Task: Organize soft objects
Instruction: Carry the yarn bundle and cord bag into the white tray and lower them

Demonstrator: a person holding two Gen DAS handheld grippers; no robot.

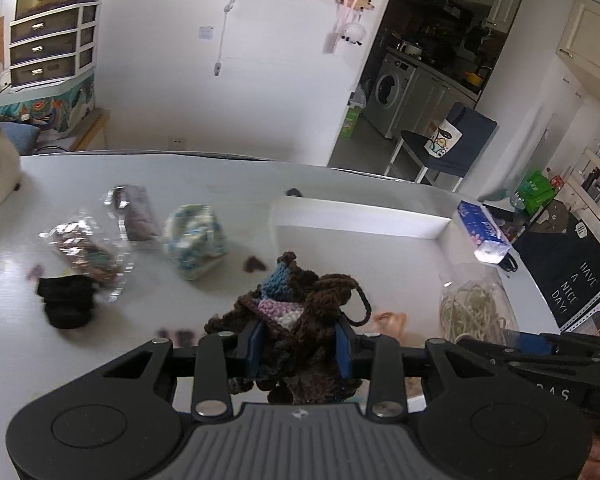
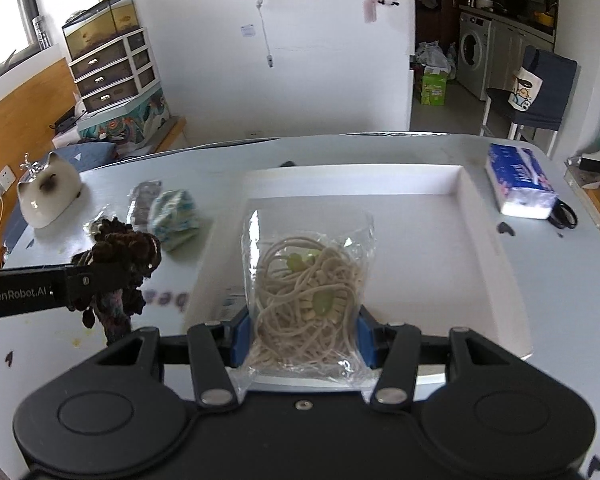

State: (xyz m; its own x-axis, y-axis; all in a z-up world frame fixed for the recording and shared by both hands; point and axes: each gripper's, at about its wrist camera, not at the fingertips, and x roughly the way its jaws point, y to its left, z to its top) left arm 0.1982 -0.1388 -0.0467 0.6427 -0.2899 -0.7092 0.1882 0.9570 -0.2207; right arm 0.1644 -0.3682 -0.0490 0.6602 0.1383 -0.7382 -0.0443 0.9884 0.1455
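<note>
Brown crochet bundle (image 1: 296, 312) pinched in your left claw (image 1: 299, 344), bagged cord (image 2: 304, 296) clamped in your right claw (image 2: 302, 336) over the white tray (image 2: 480, 240), both claws narrowed on their loads.

The left gripper (image 1: 300, 346) clamps a brown crochet piece (image 1: 296, 312) above the table (image 1: 180, 176), just in front of the white tray (image 1: 360, 232). Toward the left edge lie a black bundle (image 1: 66, 300), two wrapped packets (image 1: 86, 250) (image 1: 136, 214) and a blue-white knit (image 1: 194, 236). A bag of cord (image 1: 474, 308) sits at the tray's right side, beside the right gripper (image 1: 548, 350).
</note>
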